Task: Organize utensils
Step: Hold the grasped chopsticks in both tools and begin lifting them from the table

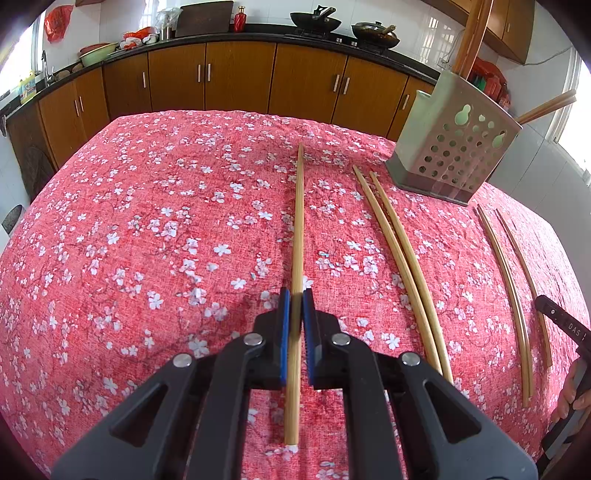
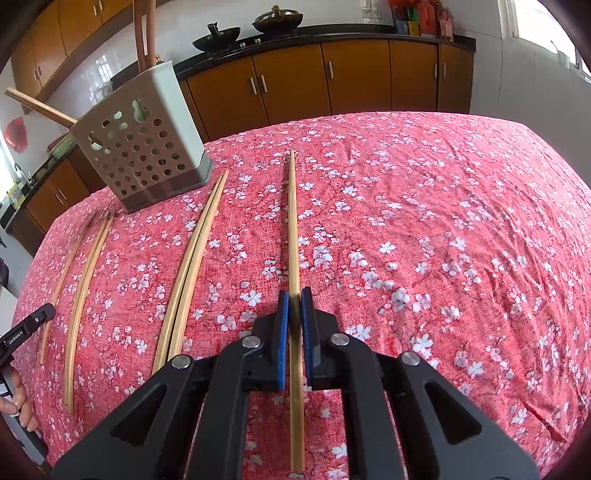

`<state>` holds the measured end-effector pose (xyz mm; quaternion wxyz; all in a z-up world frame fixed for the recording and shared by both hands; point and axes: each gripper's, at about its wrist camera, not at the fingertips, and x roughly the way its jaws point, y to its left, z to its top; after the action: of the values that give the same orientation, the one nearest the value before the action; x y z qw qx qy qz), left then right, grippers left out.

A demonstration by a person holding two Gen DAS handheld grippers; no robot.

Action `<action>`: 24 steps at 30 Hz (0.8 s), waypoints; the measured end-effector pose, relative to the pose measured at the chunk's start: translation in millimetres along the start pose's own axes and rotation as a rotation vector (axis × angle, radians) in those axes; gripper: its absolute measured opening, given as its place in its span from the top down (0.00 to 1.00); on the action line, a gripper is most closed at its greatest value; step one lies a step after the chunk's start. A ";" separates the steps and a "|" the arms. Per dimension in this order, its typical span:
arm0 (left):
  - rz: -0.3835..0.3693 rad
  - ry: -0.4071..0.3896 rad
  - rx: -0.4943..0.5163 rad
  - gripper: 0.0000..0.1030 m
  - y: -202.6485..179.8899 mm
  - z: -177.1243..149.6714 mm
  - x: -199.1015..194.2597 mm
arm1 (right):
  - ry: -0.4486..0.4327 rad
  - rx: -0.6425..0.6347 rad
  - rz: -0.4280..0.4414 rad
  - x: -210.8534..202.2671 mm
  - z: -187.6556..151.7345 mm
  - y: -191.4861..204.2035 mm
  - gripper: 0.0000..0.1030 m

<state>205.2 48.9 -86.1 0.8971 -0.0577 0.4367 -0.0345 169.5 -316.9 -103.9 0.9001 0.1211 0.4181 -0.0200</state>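
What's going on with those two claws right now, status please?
Left gripper shut on chopsticks. Right gripper shut on another pair. Holder ahead, path open.

Chopsticks [image 1: 297, 221] on cloth [image 1: 147, 240]: two loose pairs, plus a stick or pair (can't tell) at each gripper. Grippers two: left gripper [image 1: 296, 299], right gripper [image 2: 294, 299]. Holder [image 1: 454, 147] one. Woks [image 1: 315, 20] two.

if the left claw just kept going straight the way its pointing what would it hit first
Probably nothing soon. The left claw straddles a chopstick pair and points along it over the floral tablecloth. The metal holder sits off to the right of that line. Past the table edge come the cabinets, though depth is unclear.
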 end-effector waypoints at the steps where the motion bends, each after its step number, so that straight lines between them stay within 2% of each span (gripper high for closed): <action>1: 0.001 0.000 0.000 0.91 0.0 0.1 0.2 | 0.000 0.001 0.001 0.0 0.0 -0.2 0.92; 9: 0.020 0.006 0.044 0.91 -7.0 -1.3 0.3 | 0.006 -0.054 -0.025 -7.5 -10.1 9.2 0.92; 24: 0.042 0.009 0.075 0.91 -11.5 -12.9 -10.2 | 0.008 -0.049 -0.023 -11.6 -14.2 6.7 0.92</action>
<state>188.7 37.6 -84.5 0.8972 -0.0147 0.4401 -0.0325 152.2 -307.8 -102.6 0.9008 0.0942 0.4235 -0.0193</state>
